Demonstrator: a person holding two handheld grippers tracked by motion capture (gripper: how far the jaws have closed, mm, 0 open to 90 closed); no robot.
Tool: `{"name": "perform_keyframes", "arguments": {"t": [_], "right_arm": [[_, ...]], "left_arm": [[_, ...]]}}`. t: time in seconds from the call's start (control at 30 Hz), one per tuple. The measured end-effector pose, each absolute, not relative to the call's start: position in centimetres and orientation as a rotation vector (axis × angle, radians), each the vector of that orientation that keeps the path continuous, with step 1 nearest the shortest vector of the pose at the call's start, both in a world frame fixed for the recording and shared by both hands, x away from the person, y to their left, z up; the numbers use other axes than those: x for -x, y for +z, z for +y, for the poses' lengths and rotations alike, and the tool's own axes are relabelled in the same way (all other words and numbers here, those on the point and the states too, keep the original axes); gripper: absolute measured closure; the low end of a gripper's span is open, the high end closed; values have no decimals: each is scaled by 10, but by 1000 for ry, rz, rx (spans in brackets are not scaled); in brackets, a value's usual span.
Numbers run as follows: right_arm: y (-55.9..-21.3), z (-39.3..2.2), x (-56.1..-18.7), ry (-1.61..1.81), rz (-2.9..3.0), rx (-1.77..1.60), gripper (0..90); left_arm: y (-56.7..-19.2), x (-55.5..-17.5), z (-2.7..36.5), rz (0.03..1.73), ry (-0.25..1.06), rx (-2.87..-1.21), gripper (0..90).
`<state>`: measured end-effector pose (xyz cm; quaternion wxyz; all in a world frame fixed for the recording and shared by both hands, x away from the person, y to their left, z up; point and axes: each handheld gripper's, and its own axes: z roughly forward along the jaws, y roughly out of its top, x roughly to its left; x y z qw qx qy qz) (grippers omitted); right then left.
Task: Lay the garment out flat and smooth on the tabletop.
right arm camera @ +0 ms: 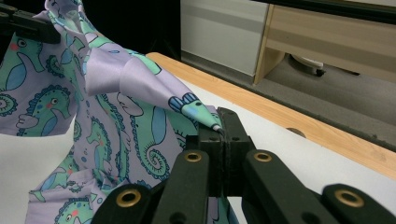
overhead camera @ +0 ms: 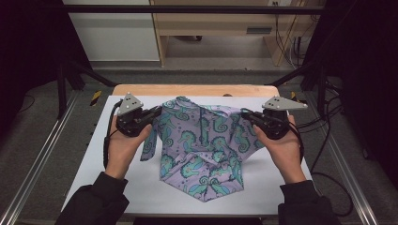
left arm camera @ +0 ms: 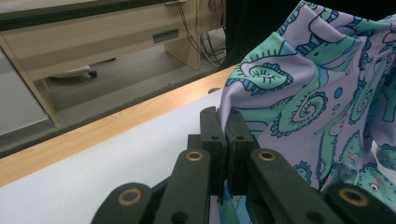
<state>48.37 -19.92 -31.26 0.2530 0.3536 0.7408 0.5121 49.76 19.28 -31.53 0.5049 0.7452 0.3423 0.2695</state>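
Left gripper (overhead camera: 157, 112) and right gripper (overhead camera: 245, 114): jaws closed, tips pointed inward toward each other, hands cupped beneath each body.

A person stands at a white-topped table (overhead camera: 141, 187), a gripper in each hand. The left gripper (overhead camera: 157, 112) pinches one side of a lilac seahorse-print garment (overhead camera: 202, 150), and the right gripper (overhead camera: 245, 114) pinches the opposite side, so the cloth hangs stretched between the two tools. Below the jaws, the garment's lower part lies crumpled on the tabletop, running to a point toward the person. Beyond both grippers, a wooden table edge (overhead camera: 192, 90) shows.
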Motion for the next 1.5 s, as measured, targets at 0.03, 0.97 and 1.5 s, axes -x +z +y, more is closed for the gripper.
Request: {"name": "perform_keyframes", "arguments": {"t": [0.03,0.97,1.5], "right_arm": [[-312,-199,-484,1392,2011,-959,895],[-242,-203,-472,1413,1904,-907,895],[-266,-205,-506,1400,1897,-982,895]], "left_arm": [[-314,-497,193,825,651,-1796,888],[-238,-483,184,726,733,-1737,890],[-253,-523,175,800,737,-1769,889]]}}
